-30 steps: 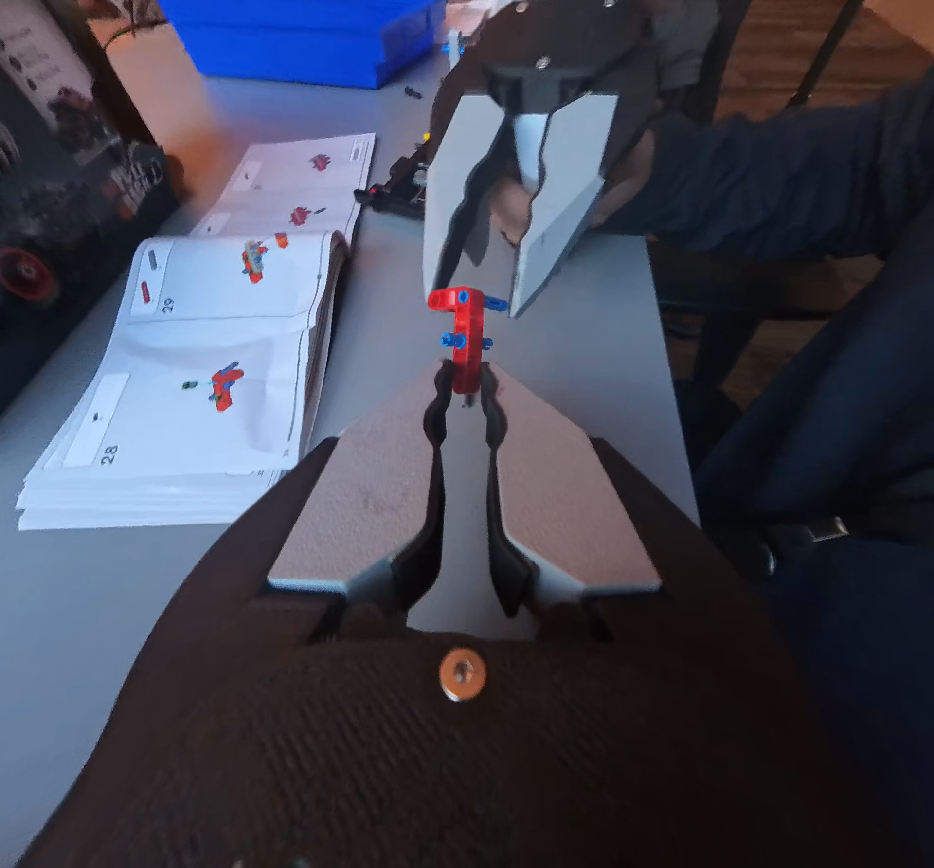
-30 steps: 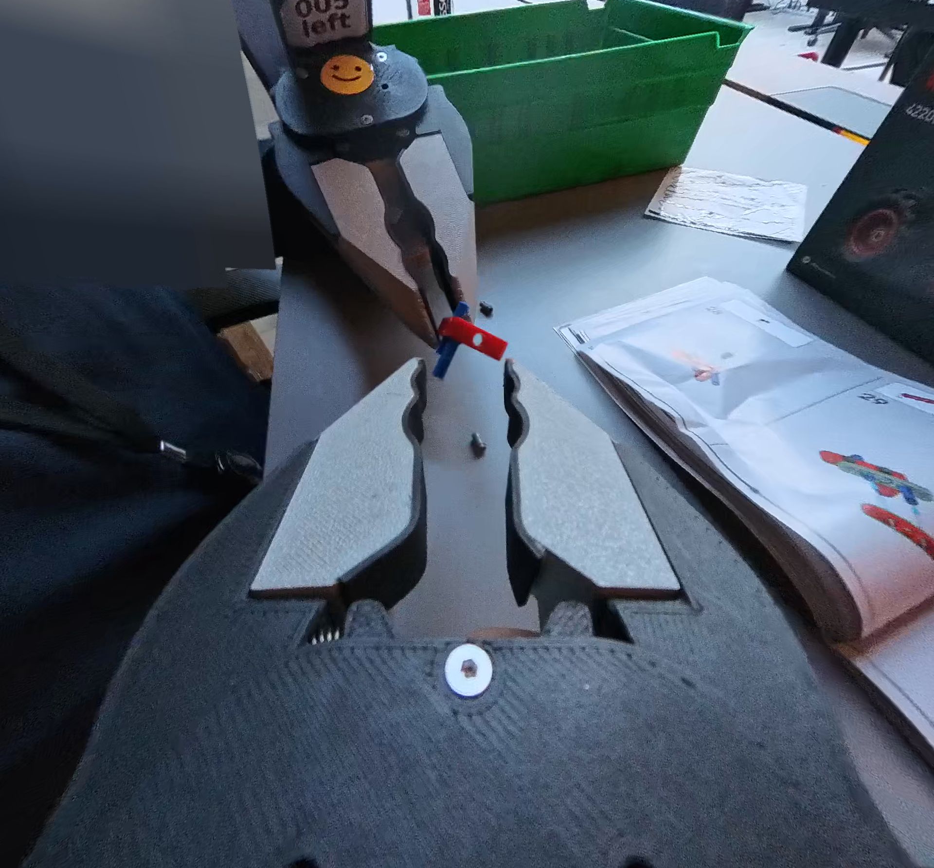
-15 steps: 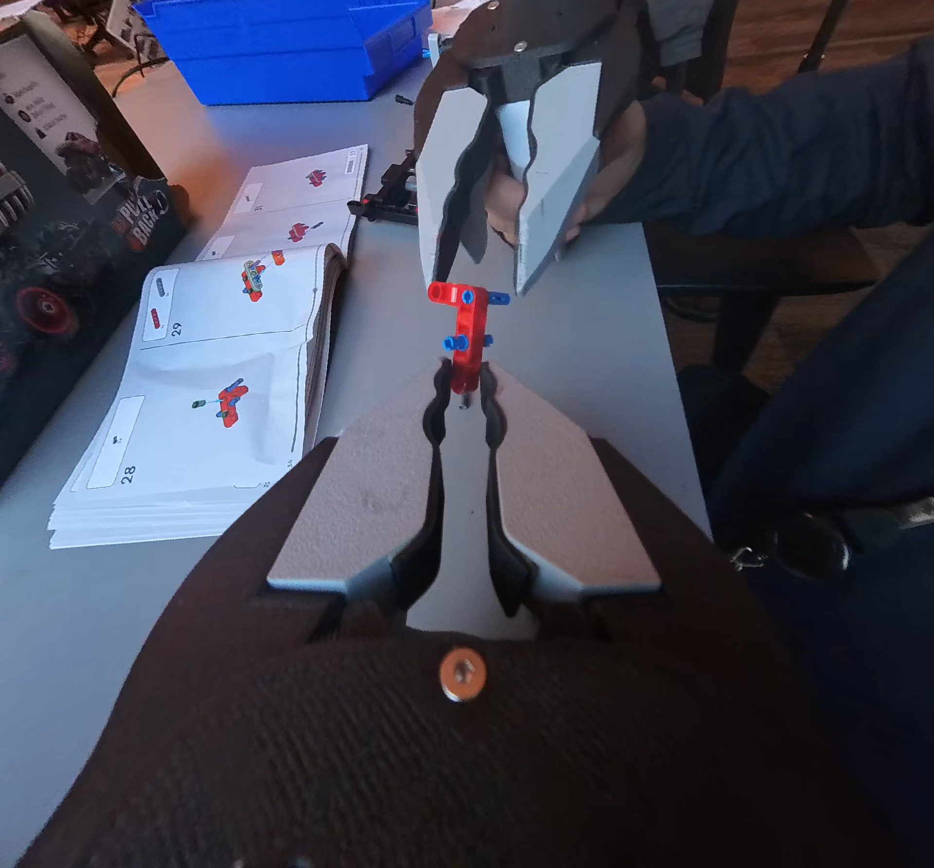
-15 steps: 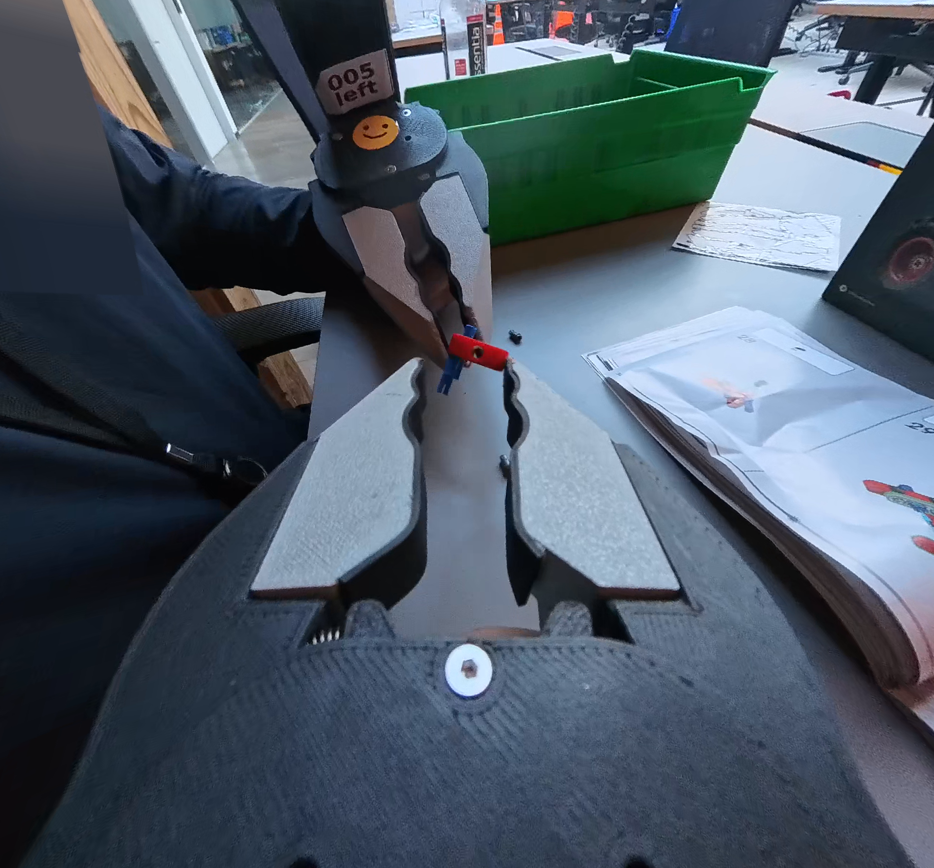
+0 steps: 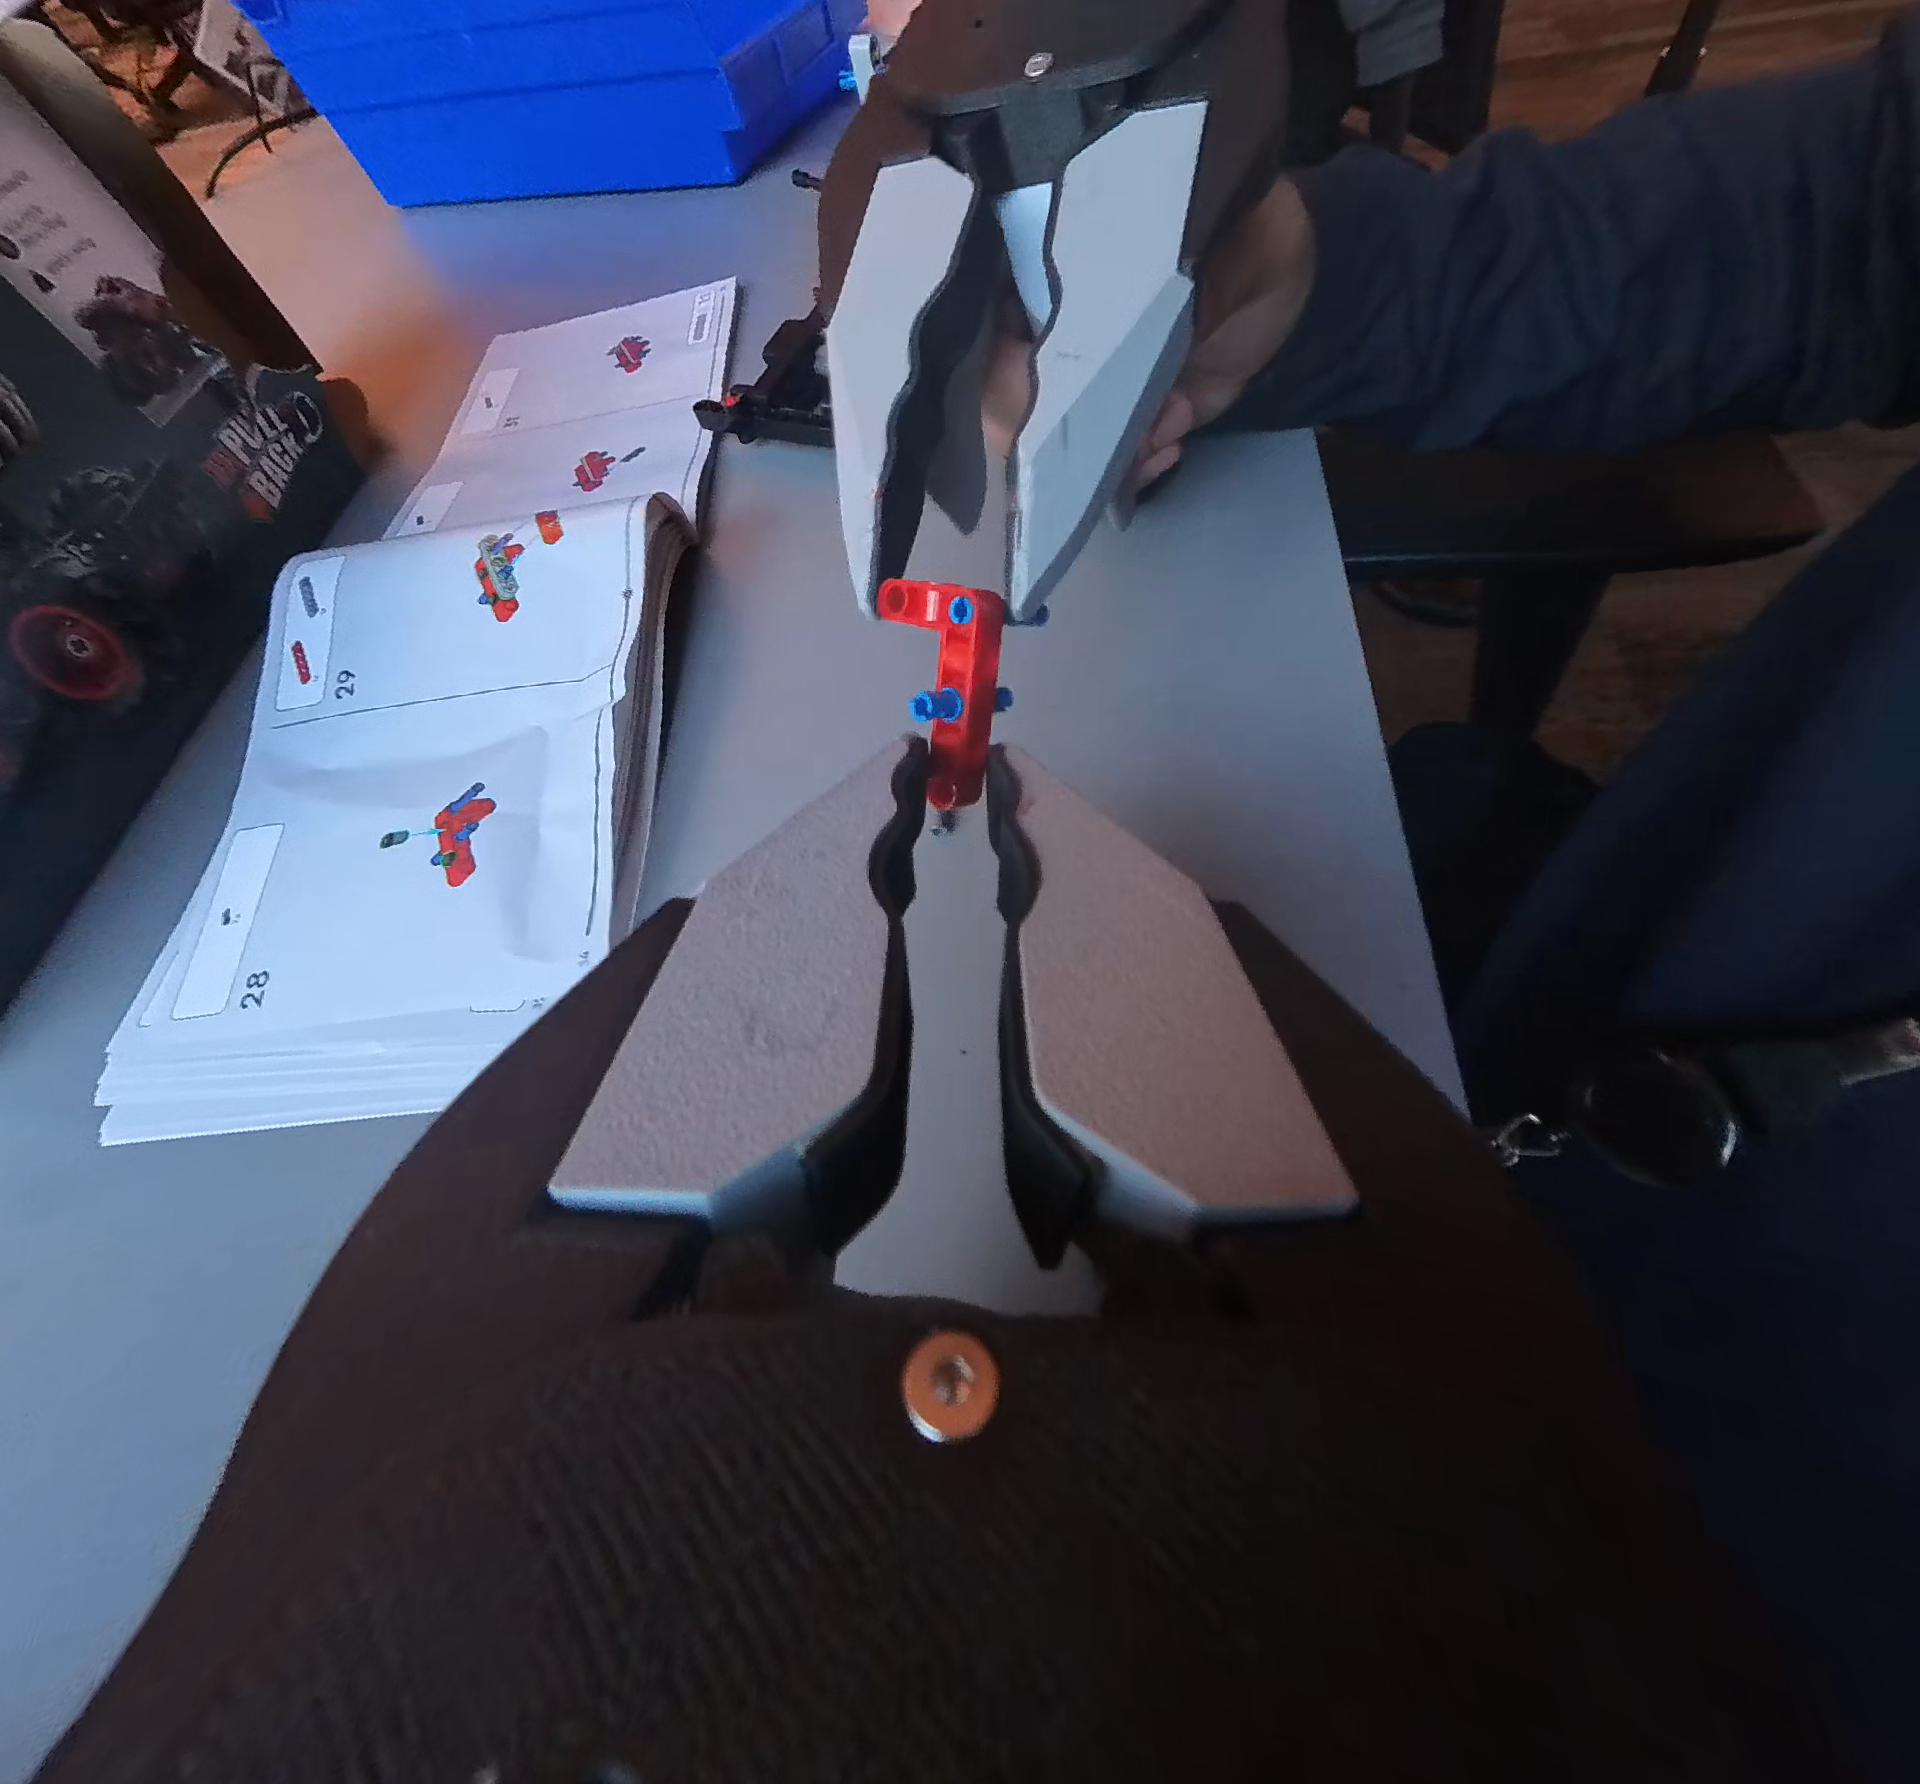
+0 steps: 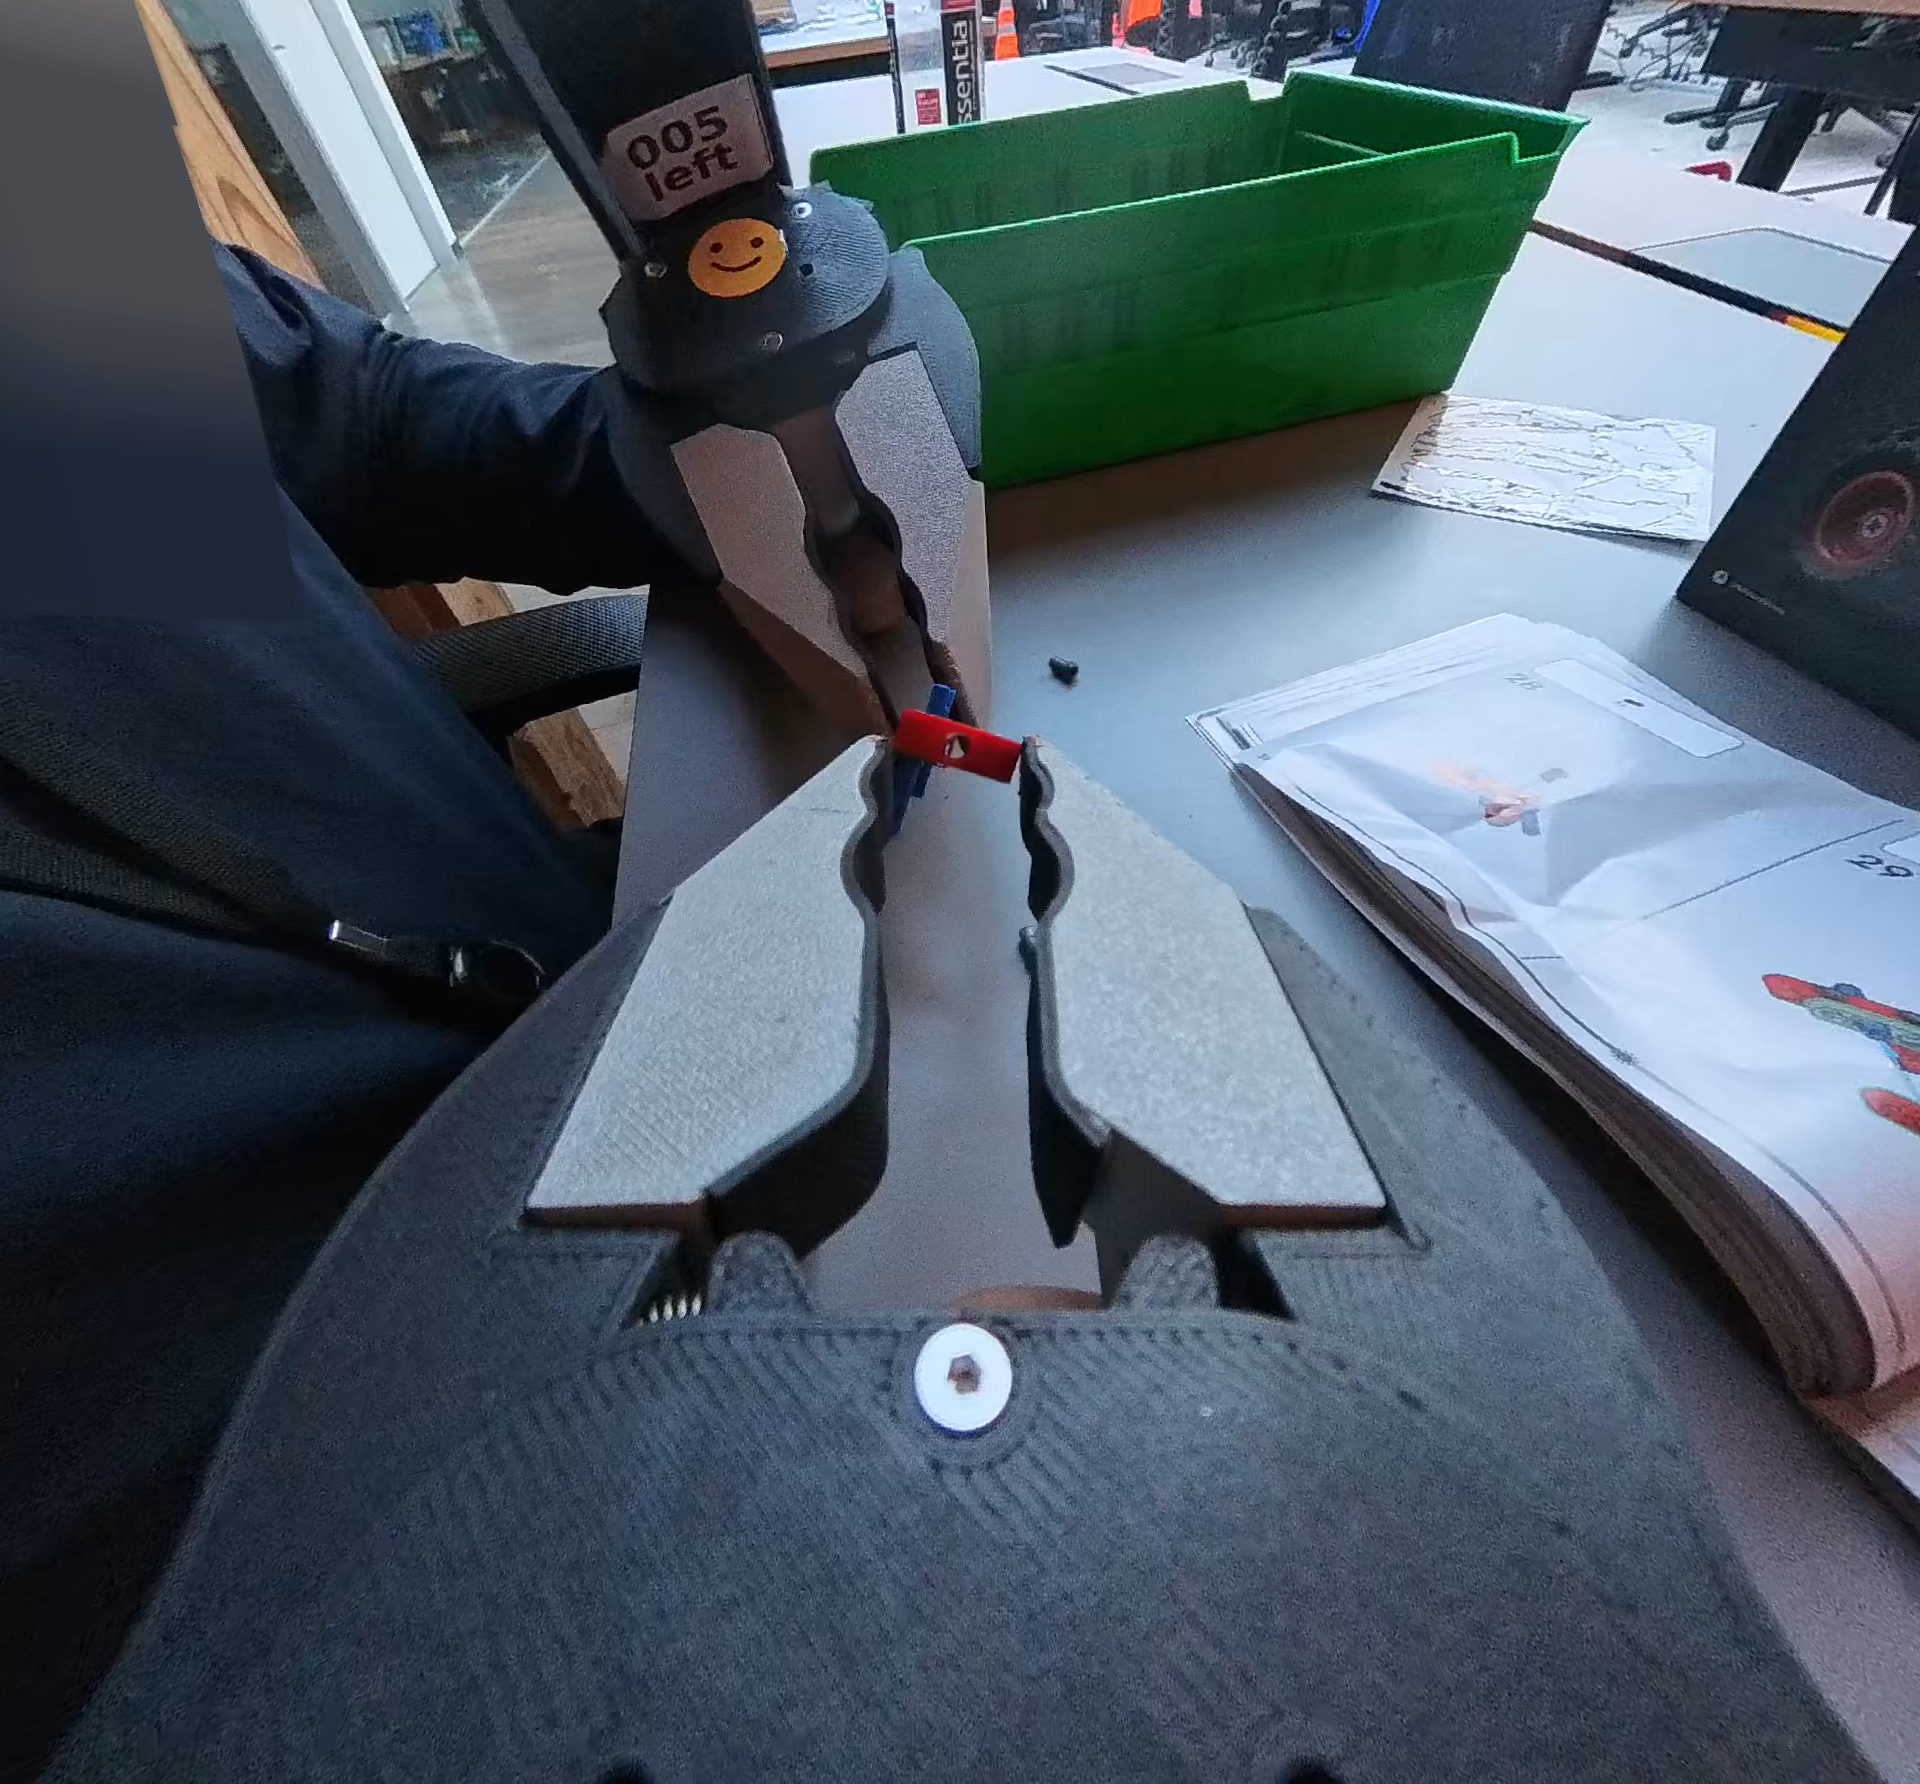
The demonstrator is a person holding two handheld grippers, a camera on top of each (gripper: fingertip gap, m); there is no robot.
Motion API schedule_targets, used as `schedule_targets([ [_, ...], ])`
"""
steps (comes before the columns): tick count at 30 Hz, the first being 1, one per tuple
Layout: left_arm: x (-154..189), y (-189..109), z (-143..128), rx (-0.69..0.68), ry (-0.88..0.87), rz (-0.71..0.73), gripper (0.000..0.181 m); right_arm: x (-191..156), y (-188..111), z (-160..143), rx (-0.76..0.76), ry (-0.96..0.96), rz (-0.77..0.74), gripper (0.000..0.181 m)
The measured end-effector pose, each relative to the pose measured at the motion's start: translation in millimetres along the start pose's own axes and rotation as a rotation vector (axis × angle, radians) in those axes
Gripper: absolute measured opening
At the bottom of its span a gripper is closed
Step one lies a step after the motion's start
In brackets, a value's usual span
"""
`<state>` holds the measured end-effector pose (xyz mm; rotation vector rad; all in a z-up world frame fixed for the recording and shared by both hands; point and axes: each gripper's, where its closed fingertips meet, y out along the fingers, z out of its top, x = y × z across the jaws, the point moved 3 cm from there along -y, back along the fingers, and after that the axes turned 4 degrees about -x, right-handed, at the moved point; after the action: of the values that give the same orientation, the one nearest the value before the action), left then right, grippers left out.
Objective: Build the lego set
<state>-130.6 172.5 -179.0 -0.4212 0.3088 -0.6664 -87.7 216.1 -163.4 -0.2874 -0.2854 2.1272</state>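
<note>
Dim, warm-tinted indoor light, daylight from windows behind; wide-angle edge bending, slight motion blur.

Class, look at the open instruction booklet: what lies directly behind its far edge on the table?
Behind the instruction booklet, a black lego assembly lies on the table. The right gripper covers its right end.

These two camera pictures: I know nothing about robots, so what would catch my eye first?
First, the red L-shaped lego piece with blue pins, pinched at its lower end by the left gripper above the grey table. The right gripper meets it head-on, fingertips open around its short arm. Next come the open instruction booklet beside them, the blue bin at one end of the table and the green bin at the other.
</note>
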Motion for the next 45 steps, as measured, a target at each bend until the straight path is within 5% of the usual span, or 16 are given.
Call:
schedule_targets([
  [1,0,0,0,0.001,-0.015,-0.012,0.007,0,-1,0,0.003,-0.002,0.000,0.021],
  [13,9,-6,-5,-0.004,-0.404,-0.358,0.007,-13,-6,0,0.013,-0.082,0.043,0.022],
  [23,24,-8,-5,-0.031,-0.377,-0.441,0.008,-28,-1,-4,-0.020,-0.164,0.084,0.011],
  [30,16,-12,1,0.030,-0.405,-0.421,0.008,-25,0,-4,-0.028,-0.159,0.059,0.011],
  [35,-14,-12,1,0.078,-0.440,-0.230,0.008,2,-3,-3,-0.026,-0.089,-0.096,0.014],
  [45,-32,-31,25,0.285,-0.368,-0.051,0.008,15,1,12,0.098,0.136,-0.059,0.017],
])
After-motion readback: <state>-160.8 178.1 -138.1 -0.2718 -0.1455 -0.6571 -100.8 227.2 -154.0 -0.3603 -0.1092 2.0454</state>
